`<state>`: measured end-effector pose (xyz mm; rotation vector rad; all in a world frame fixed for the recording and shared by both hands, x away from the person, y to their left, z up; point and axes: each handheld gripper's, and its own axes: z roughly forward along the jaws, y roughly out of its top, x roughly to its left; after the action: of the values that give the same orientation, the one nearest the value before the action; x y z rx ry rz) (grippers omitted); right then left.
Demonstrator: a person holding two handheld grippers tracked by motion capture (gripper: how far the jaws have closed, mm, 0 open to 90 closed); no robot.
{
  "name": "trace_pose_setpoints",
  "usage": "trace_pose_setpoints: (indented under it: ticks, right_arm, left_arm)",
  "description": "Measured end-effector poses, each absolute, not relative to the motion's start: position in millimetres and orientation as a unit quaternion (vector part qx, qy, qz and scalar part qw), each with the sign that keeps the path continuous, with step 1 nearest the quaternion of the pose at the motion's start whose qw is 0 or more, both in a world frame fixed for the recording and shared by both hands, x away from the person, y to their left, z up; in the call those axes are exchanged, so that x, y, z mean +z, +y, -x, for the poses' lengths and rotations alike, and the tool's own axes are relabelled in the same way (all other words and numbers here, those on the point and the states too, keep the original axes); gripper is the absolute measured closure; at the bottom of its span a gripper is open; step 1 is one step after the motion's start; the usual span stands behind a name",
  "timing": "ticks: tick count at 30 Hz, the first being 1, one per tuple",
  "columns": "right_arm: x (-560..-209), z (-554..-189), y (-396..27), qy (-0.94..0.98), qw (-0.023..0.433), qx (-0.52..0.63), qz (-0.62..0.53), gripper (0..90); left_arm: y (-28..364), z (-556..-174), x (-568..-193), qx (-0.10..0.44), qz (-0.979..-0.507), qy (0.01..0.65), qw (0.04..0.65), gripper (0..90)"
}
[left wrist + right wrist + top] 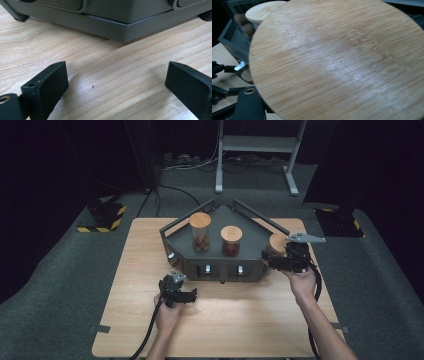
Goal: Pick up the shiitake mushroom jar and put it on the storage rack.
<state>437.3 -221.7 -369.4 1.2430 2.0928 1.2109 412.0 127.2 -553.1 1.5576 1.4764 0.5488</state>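
On the wooden counter stands a dark grey, angular tray carrying three glass jars with round wooden lids. The right hand-held gripper is at the tray's right end, against the rightmost jar, and the person's right hand holds it from below. In the right gripper view the wooden lid of that jar sits very close to the camera, its grain running across the frame, and the jaws stand nearly together, clamped on this jar at its lid. Behind it in that view a second lid and some brown round contents of another jar show at the upper left. The tallest jar stands at the tray's left, and the middle jar stands beside it, both holding brownish contents. The left hand-held gripper rests low over the counter just in front of the tray's left front corner, held by the left hand. In the left gripper view its two black jaws stand wide apart with bare wood between them, and the tray's grey base lies just ahead.
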Motion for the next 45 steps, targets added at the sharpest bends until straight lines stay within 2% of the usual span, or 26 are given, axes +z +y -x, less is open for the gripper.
trace_pose_setpoints:
  ticks: [45]
  right_arm:
    - [-361.0,-467.1,-210.1,0.754,0.204,0.423,-0.46,25.3]
  left_arm:
    - [127.3,-411.9,-553.1,0.222,-0.63,0.596,0.446,4.4]
